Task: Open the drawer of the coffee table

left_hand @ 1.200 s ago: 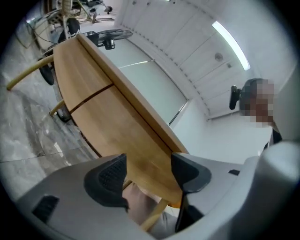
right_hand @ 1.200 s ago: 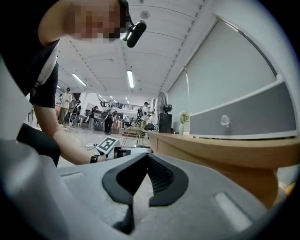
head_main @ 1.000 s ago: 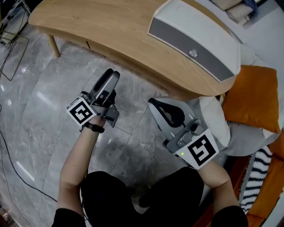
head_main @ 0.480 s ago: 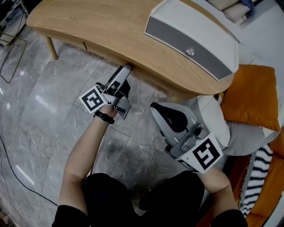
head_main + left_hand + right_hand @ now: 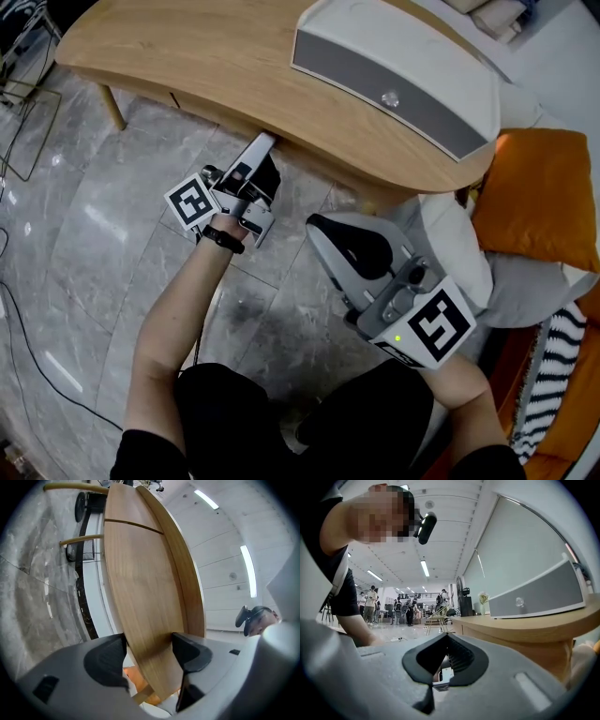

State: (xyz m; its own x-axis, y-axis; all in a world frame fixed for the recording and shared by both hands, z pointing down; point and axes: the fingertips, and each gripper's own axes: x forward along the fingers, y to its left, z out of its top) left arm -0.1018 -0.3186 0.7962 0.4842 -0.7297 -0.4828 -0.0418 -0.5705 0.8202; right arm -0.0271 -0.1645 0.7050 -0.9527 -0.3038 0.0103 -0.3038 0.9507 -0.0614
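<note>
- Grey marble floor (image 5: 84, 216), veined and glossy, spreads out to the left of the left gripper, with a thin black cable (image 5: 28, 347) trailing across it.
- A round, tapered wooden leg (image 5: 112, 98) stands off to that gripper's left, under the table's end.
- The left gripper (image 5: 265, 142) is smooth grey plastic with a black-and-white marker cube at its rear. Its nose tips up to the underside of the table's edge.
- The drawer front (image 5: 140, 588) is a flat panel of light wood with a fine straight grain, and it fills the gap between this gripper's jaws. The jaws have just been closing, and both dark pads lie against the wood in a clamp. A thin seam crosses the panel well beyond the tips.
- The coffee table (image 5: 234, 56) has a pale wooden top, long and curved with rounded edges. It lies just ahead of both grippers.
- The right gripper (image 5: 317, 223) hangs to the right of the left one, short of the table's edge. Its jaws are pressed together, nothing is between them, and the black curved pads leave a diamond-shaped hollow.
- A white box (image 5: 394, 84) with a grey fabric face and a small shiny knob sits on the tabletop beyond the right gripper.
- A white cushion (image 5: 459, 248) lies just to its right.
- Further right is an orange cushion (image 5: 539, 197), and striped black-and-white fabric (image 5: 539, 375) is nearer the person.
</note>
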